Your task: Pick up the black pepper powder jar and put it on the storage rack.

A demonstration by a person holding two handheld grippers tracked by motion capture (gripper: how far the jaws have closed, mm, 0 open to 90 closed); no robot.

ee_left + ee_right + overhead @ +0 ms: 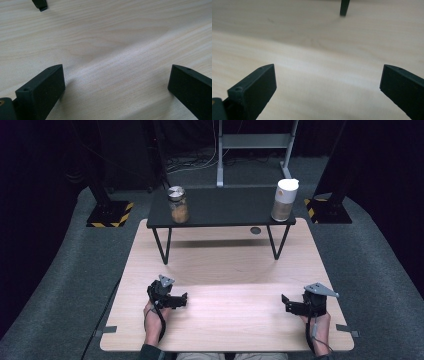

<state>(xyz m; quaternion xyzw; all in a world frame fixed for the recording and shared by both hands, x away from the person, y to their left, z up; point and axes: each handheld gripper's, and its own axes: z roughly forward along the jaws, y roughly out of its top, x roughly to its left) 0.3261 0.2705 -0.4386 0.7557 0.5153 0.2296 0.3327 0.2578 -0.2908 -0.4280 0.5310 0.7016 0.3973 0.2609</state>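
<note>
Low over the near part of the pale wooden table (225, 270), two black hand-held grippers, one at each side, well apart from each other. At the left, the left gripper (184, 299) gripped in a hand (153, 316) coming up from the near edge, jaws pointing inward toward the table's middle; at the right, the right gripper (285, 303) in the other hand (317, 324), jaws likewise pointing inward, a grey three-cornered plate on top of each. In the left gripper view, the two black jaws spread wide, nothing between them but bare wood grain, with a small dark tip at the upper left, too little of it showing to tell what it is. In the right gripper view, jaws equally wide apart and holding nothing, with the foot of a thin black leg (344, 7) standing on the wood farther off. Toward the far side of the table, a low black shelf on thin metal legs (225, 207), well away from both grippers. On its left end, upright, a clear glass jar with a silver lid and brownish contents (178, 205); on its right end, upright, a taller container with a white top and a tan lower half (284, 200). Around the table, grey carpet (60, 270).
</note>
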